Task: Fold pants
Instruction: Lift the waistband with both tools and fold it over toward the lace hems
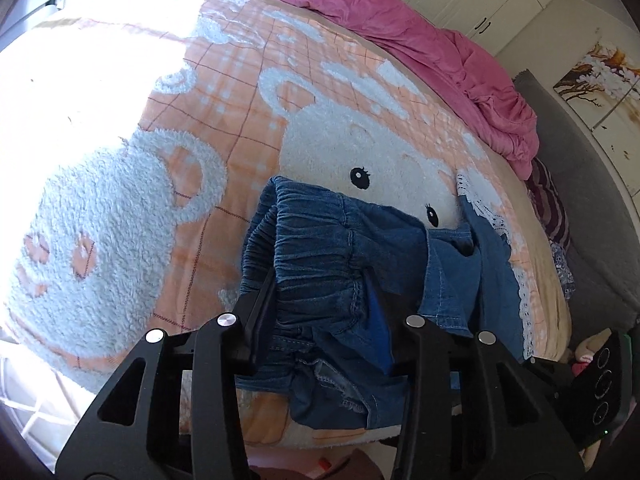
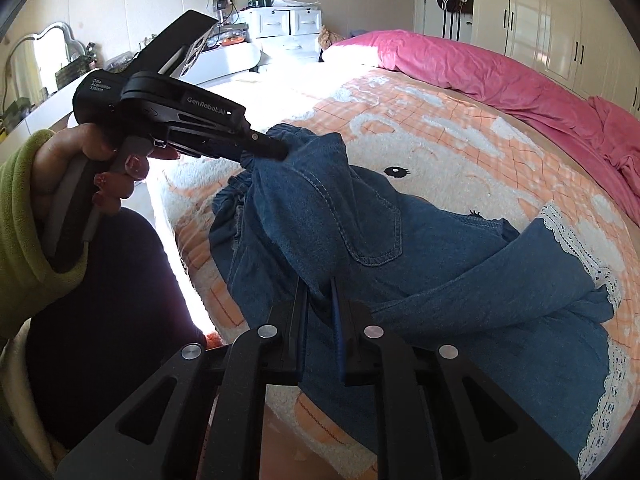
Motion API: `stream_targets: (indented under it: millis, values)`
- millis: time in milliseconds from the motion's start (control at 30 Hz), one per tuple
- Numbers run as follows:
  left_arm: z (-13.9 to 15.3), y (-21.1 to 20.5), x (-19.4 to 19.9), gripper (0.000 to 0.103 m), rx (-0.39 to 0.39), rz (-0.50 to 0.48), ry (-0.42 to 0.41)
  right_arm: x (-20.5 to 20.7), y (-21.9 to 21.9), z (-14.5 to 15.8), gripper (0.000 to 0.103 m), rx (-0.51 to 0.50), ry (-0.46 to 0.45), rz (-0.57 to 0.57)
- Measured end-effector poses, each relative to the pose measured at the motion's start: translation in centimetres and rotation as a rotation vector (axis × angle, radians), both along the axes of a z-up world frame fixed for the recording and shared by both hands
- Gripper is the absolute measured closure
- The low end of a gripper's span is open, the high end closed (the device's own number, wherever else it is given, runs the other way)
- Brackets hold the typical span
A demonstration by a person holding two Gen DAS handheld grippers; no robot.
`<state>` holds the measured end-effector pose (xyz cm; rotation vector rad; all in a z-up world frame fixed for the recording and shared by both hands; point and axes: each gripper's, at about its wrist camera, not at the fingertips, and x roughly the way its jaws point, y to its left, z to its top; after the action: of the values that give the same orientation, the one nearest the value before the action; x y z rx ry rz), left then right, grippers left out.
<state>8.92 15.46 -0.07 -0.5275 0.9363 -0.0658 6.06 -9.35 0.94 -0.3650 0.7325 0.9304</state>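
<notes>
Your left gripper stands partly spread, with the gathered elastic waistband of the denim pants bunched between its fingers. In the left wrist view the fabric fills the gap from one finger to the other, so the gripper is pinching the waistband. In the right wrist view the same gripper enters from the left, held in your left hand with a green sleeve at the wrist, and its tip is buried in the waistband corner, which is lifted off the bed.

Your right gripper has its fingers pressed almost together. A fold of denim runs down into the narrow gap between them, so it is pinching the pants just below the back pocket.

The pants lie on the bed, on a fleecy orange-and-white blanket with a bunny face pattern. They stretch from the raised waistband corner at the left gripper, across the right gripper, and on to the right, where the lace-trimmed hems rest folded on the blanket. The two grippers hold the garment at separate points, near each other. A pink duvet lies along the far edge of the bed, well apart from the pants.
</notes>
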Motion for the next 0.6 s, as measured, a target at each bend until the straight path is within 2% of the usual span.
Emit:
stream_targets:
  millis: [67, 133, 200, 267, 367, 433, 467, 567, 600]
  values:
    - [1.2, -0.2, -1.0, 0.072, 0.045, -0.011, -0.038, -0.2, -0.1, 0.3, 0.092, 0.005, -0.005, 0.004]
    - [2.3, -0.8, -2.5, 0.072, 0.128, -0.034, -0.053, -0.5, -0.1, 0.5, 0.091, 0.009, -0.012, 0.021]
    - [2.3, -1.3, -3.2, 0.071, 0.214, -0.053, -0.019, -0.6, 0.3, 0.1, 0.091, -0.011, 0.008, 0.04]
    - [1.0, -1.7, -3.1, 0.071, 0.256, -0.08, 0.042, -0.7, 1.0, -0.9, 0.091, -0.064, 0.025, 0.051]
    - [-1.2, -1.6, -2.0, 0.07, 0.259, -0.088, 0.142, -0.7, 2.0, -2.7, 0.09, -0.147, 0.051, 0.064]
    - [-1.6, -1.6, -1.5, 0.068, 0.264, -0.094, 0.162, -0.6, 2.1, -3.5, 0.086, -0.164, 0.076, 0.064]
    - [-1.8, -1.6, -1.4, 0.063, 0.267, -0.091, 0.169, -0.5, 2.1, -3.8, 0.085, -0.167, 0.087, 0.062]
    - [-2.0, -1.3, -1.2, 0.052, 0.282, -0.062, 0.183, -0.8, 2.2, -4.1, 0.074, -0.161, 0.103, 0.077]
    - [-1.9, -1.2, -1.4, 0.051, 0.28, -0.056, 0.18, -1.0, 2.3, -4.0, 0.065, -0.152, 0.118, 0.092]
